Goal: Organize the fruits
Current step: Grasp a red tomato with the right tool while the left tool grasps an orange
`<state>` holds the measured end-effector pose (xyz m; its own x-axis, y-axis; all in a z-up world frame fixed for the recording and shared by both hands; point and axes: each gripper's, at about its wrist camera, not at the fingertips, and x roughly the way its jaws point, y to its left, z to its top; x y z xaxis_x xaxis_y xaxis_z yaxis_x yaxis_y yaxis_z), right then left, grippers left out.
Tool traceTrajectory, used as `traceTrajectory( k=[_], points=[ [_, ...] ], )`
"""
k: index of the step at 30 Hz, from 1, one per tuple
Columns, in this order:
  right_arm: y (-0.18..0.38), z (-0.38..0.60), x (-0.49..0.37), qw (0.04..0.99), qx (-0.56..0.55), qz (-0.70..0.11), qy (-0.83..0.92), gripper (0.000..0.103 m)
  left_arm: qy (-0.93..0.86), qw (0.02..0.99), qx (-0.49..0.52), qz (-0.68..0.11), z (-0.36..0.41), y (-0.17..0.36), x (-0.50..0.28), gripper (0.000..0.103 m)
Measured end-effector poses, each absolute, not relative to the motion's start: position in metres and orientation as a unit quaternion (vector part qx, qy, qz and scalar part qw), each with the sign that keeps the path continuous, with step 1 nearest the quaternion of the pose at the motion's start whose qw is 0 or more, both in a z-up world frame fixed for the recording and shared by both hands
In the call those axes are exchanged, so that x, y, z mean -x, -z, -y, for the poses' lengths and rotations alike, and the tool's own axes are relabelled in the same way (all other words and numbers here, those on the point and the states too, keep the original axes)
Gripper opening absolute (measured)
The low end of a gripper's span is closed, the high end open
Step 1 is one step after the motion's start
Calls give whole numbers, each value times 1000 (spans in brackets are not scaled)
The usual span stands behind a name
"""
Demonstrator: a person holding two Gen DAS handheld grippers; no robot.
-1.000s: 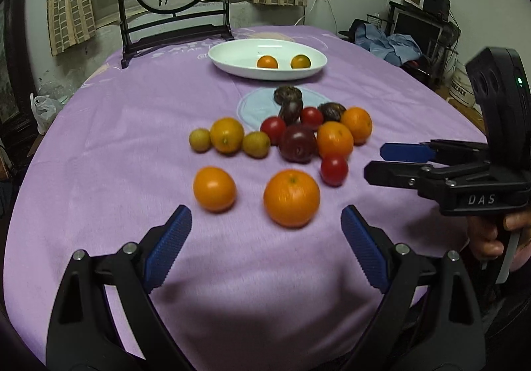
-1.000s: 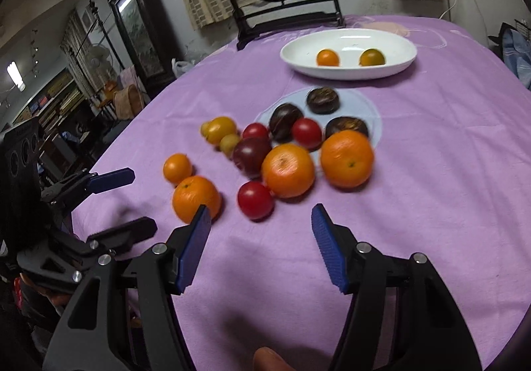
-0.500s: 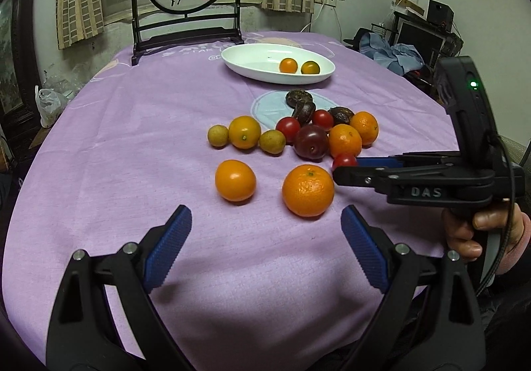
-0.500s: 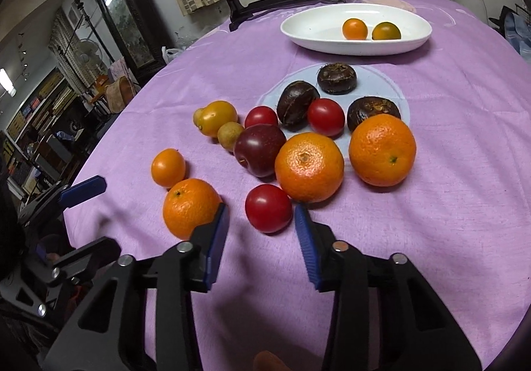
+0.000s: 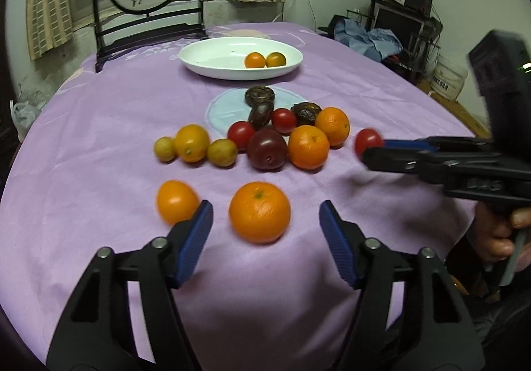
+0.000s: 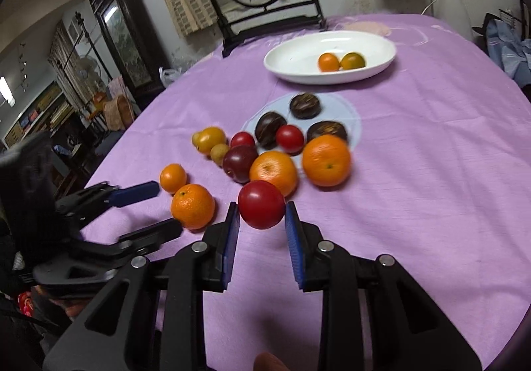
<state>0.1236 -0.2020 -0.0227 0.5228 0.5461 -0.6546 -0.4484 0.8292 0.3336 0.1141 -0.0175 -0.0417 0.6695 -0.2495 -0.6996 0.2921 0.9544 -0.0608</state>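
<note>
Your right gripper (image 6: pixel 261 221) is clamped on the red tomato (image 6: pixel 261 204), lifted off the purple tablecloth (image 6: pixel 431 172). Your left gripper (image 5: pixel 265 231) has just been closing but isn't touching the orange (image 5: pixel 259 216) sitting between its jaws. Bare cloth stretches right of the fruit pile, toward the white bowl (image 6: pixel 298 55).

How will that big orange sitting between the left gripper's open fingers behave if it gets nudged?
The orange is round and sits free on the smooth purple tablecloth, so a nudge would probably roll it. Its dimpled skin likely gives the ridged blue pads fair grip. It looks firm, probably not easily crushed.
</note>
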Motion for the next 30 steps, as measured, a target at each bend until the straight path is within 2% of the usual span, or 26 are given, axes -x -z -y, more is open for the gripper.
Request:
traceTrajectory(
  k=[4, 7, 10, 17, 23, 30],
  points=[
    [18, 211, -121, 872, -70, -390, -287, 29, 140, 907, -38, -396, 23, 51, -128, 65],
    [17, 213, -121, 872, -73, -388, -289, 29, 138, 899, -37, -413, 24, 57, -135, 54],
    [19, 215, -122, 871, -77, -389, -290, 29, 133, 894, -38, -427, 23, 63, -140, 47],
    [22, 219, -130, 866, -85, -395, -295, 29, 131, 892, -23, -433, 19, 62, -137, 45],
    [6, 219, -152, 869, -87, -381, -304, 29, 154, 906, 4, -395, 8, 18, -153, 45],
    [-33, 212, -229, 903, -71, -325, -273, 29, 150, 917, 8, -369, 10, -31, -248, 45]
  ],
)
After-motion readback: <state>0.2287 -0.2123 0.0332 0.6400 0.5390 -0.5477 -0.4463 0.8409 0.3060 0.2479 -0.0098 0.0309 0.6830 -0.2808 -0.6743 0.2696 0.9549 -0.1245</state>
